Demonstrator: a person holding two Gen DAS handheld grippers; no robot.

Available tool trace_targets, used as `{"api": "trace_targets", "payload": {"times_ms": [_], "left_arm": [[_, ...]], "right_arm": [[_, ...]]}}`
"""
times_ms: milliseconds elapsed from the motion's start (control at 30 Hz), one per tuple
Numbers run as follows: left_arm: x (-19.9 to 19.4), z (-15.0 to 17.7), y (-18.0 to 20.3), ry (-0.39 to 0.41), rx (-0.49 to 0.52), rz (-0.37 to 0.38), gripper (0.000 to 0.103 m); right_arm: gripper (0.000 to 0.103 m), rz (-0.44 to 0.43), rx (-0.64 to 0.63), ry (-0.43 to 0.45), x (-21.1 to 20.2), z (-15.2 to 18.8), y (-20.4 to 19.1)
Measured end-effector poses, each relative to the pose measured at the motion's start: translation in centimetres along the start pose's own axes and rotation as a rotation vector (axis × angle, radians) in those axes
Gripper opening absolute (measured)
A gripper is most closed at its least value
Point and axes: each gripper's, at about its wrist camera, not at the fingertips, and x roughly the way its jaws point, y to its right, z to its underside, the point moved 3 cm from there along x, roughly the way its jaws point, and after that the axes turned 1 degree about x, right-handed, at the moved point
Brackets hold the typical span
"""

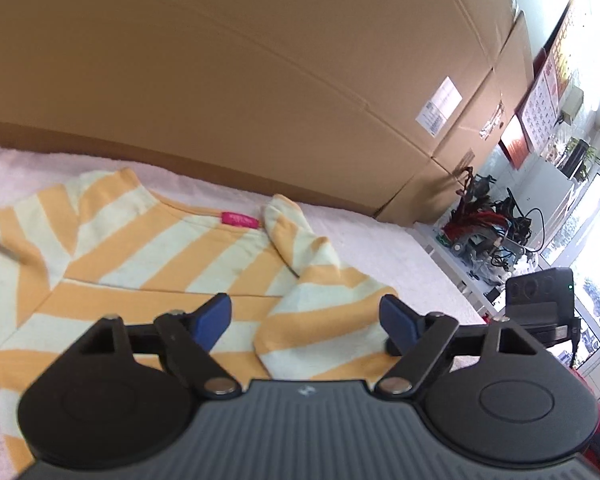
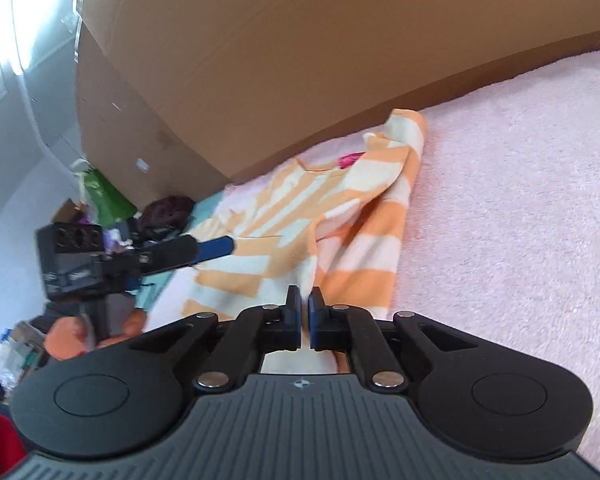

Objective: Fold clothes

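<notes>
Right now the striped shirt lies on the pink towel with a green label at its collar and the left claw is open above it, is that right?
Not quite: the label at the collar is pink, not green, as the left wrist view shows. The rest holds: the shirt lies on the pink towel, and the left claw is open above it.

My two wrist cameras are looking low and close across the pink blanket (image 2: 520,200), both sharing the striped shirt (image 1: 160,256) and the cardboard boxes (image 1: 260,80).
</notes>
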Motion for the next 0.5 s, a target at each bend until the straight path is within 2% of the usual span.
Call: {"api": "trace_targets", "payload": {"times_ms": [33, 67, 100, 167, 233, 267, 333, 400, 433, 500], "left_arm": [[-0.3, -0.1, -0.4, 0.002, -0.01, -0.005, 0.087], [-0.2, 0.0, -0.5, 0.001, -0.012, -0.013, 0.087], [-0.2, 0.0, -0.6, 0.0, -0.015, -0.02, 0.087], [-0.2, 0.0, -0.9, -0.002, -0.021, -0.033, 0.087], [-0.1, 0.4, -1.1, 0.004, -0.024, -0.031, 0.088], [0.0, 0.6, -1.3, 0.002, -0.035, -0.029, 0.088], [0.3, 1.0, -1.7, -0.006, -0.047, -0.026, 0.088], [0.7, 1.3, -1.7, -0.014, -0.032, -0.044, 0.088], [0.9, 1.4, -1.6, -0.022, -0.021, -0.053, 0.088], [1.4, 1.6, -1.4, -0.037, 0.007, -0.064, 0.088]], "right_arm": [[0.008, -0.002, 0.031, -0.01, 0.0, 0.2, 0.2], [0.026, 0.014, 0.029, -0.015, 0.0, 0.5, 0.3], [0.037, 0.029, 0.027, -0.019, 0.0, 0.7, 0.3], [0.044, 0.056, 0.024, -0.028, 0.1, 1.3, 0.4], [0.045, 0.036, 0.038, -0.032, -0.2, 1.9, 0.2], [0.045, 0.036, 0.024, -0.034, -0.3, 2.3, -0.1], [0.031, 0.041, 0.024, -0.012, -1.0, 2.9, -0.4], [0.006, 0.046, 0.025, 0.01, -1.7, 3.5, -0.7], [0.002, 0.049, 0.025, 0.02, -2.0, 3.8, -0.8], [0.002, 0.054, 0.026, 0.042, -2.7, 4.3, -1.1]]}}
